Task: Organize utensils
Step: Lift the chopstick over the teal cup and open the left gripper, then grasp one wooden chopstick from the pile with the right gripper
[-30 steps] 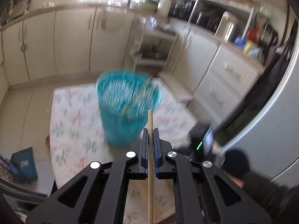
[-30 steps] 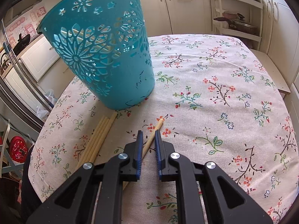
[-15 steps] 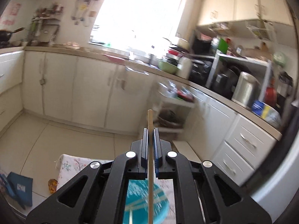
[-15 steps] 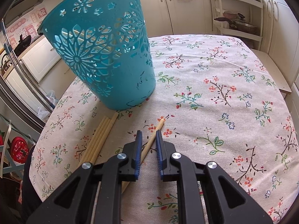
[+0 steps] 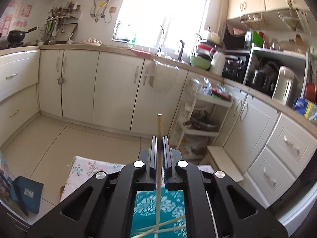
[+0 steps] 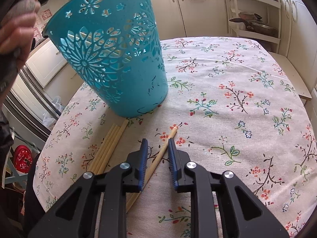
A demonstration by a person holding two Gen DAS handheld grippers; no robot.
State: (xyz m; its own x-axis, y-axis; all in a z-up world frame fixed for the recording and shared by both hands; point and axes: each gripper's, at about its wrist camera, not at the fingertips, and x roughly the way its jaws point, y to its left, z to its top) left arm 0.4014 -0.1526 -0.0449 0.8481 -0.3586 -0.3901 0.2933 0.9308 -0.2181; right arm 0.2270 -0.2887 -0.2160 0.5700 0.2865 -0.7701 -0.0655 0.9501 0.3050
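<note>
chopsticks (image 6: 111, 148): few in basket (image 6: 111, 55), several left on surface (image 6: 227, 99); left hand-held gripper (image 5: 159, 138) clamps one (image 5: 159, 127), right hand-held gripper (image 6: 158, 141) has just been opening around another (image 6: 164, 148).

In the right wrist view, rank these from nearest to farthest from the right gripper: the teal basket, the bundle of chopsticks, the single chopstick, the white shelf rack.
1. Single chopstick, lying between the open jaws of the right gripper.
2. Bundle of chopsticks, just left on the tablecloth.
3. Teal basket, beyond the bundle, upper left.
4. White shelf rack, past the table, upper right.
</note>
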